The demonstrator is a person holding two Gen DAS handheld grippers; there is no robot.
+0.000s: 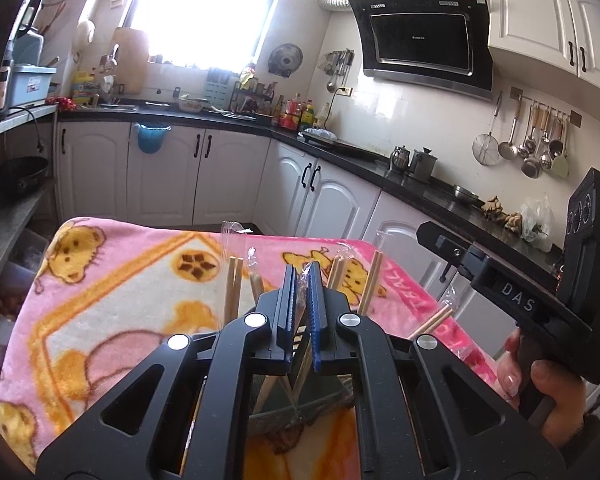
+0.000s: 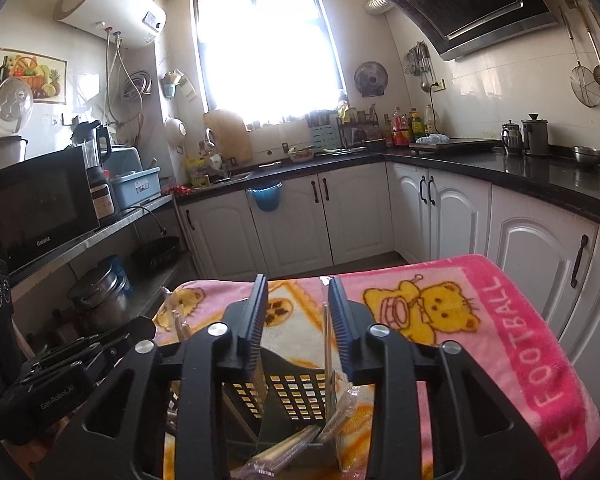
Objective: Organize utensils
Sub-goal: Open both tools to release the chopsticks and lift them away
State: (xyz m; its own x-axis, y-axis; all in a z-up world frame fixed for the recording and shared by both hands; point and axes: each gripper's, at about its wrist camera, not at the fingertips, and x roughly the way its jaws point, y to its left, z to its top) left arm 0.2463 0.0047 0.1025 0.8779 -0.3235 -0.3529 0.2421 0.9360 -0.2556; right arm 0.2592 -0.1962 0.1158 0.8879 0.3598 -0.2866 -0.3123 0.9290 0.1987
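Note:
My left gripper (image 1: 303, 280) is shut on a plastic-wrapped pair of chopsticks (image 1: 302, 278), held upright over a dark perforated utensil holder (image 1: 300, 396). Several wrapped wooden chopsticks (image 1: 233, 286) stand in that holder around the fingers. My right gripper (image 2: 298, 304) is open and empty above the same holder (image 2: 296, 396); wrapped chopsticks (image 2: 327, 344) stand and lean inside it, one pair close to the right finger. The right gripper's body and the hand holding it show in the left wrist view (image 1: 540, 312). The left gripper's body shows at the lower left of the right wrist view (image 2: 60, 376).
The holder stands on a table covered with a pink cartoon-bear blanket (image 1: 112, 280), also in the right wrist view (image 2: 500, 320). White cabinets under a black counter (image 2: 540, 168) run behind and to the right. A shelf with a microwave (image 2: 32, 208) and pots is on the left.

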